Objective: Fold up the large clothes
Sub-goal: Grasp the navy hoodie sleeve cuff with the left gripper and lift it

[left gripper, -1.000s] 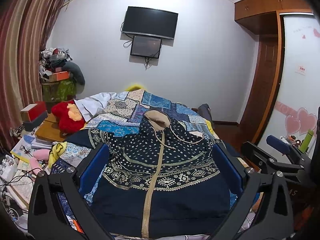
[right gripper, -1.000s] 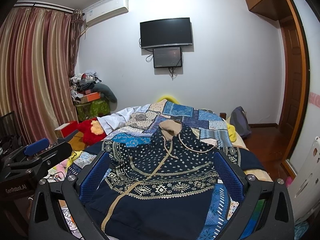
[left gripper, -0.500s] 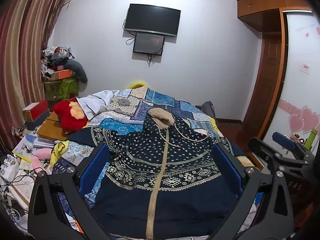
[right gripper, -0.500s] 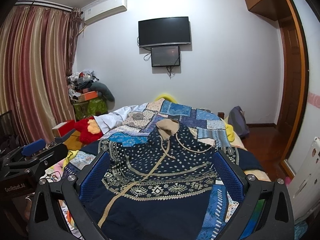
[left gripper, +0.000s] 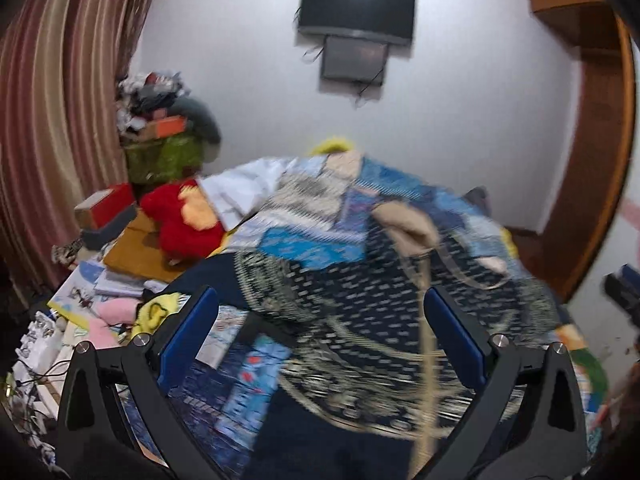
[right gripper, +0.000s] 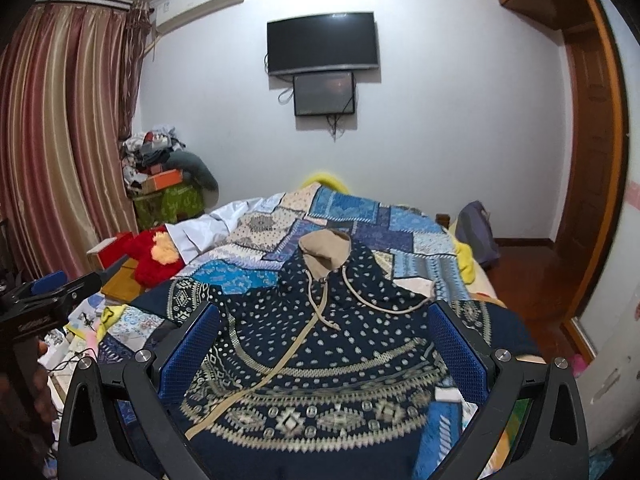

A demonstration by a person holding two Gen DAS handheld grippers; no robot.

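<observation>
A navy hooded jacket (right gripper: 328,344) with a pale pattern, tan zip and tan hood lining lies spread front-up on the patchwork quilt (right gripper: 360,216), hood toward the far wall. My right gripper (right gripper: 322,316) hovers above its chest, open with nothing between the blue pads. In the blurred left wrist view the jacket (left gripper: 372,320) sits right of centre. My left gripper (left gripper: 320,308) is open over the jacket's left sleeve side and the quilt. The left gripper (right gripper: 48,300) also shows at the left edge of the right wrist view.
A red plush toy (right gripper: 152,252), boxes, books and cables crowd the floor left of the bed. A pile of clothes (right gripper: 160,156) stands by the striped curtain. A dark bag (right gripper: 476,232) and a wooden door frame (right gripper: 592,160) are on the right.
The left wrist view has swung quickly left and blurred, so the jacket now sits right of centre. The right gripper has edged slightly nearer the jacket. Both stay open.
</observation>
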